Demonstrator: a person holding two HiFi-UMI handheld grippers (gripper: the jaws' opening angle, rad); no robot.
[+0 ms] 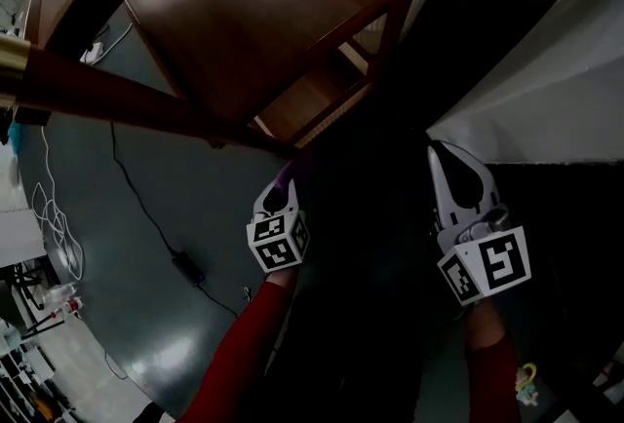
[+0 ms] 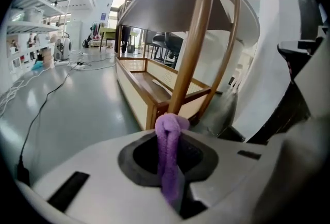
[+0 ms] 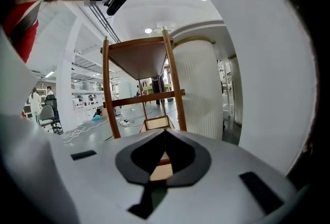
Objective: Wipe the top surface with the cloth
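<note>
Cloth [image 2: 169,153], purple, clamped in left gripper [image 1: 277,205] jaws, held low over the floor [image 1: 146,246] beside a wooden bench [image 1: 244,12] leg, below its top. Right gripper [image 1: 456,179] jaws closed, empty.

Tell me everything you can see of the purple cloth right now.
The cloth is purple, soft and fuzzy-looking, like terry. It is bunched into a narrow folded strip, pinched between the shut jaws of the left gripper, a rounded fold poking out past the jaw tips. Only the jaws touch it; it is clear of the wooden table, held below its top.
</note>
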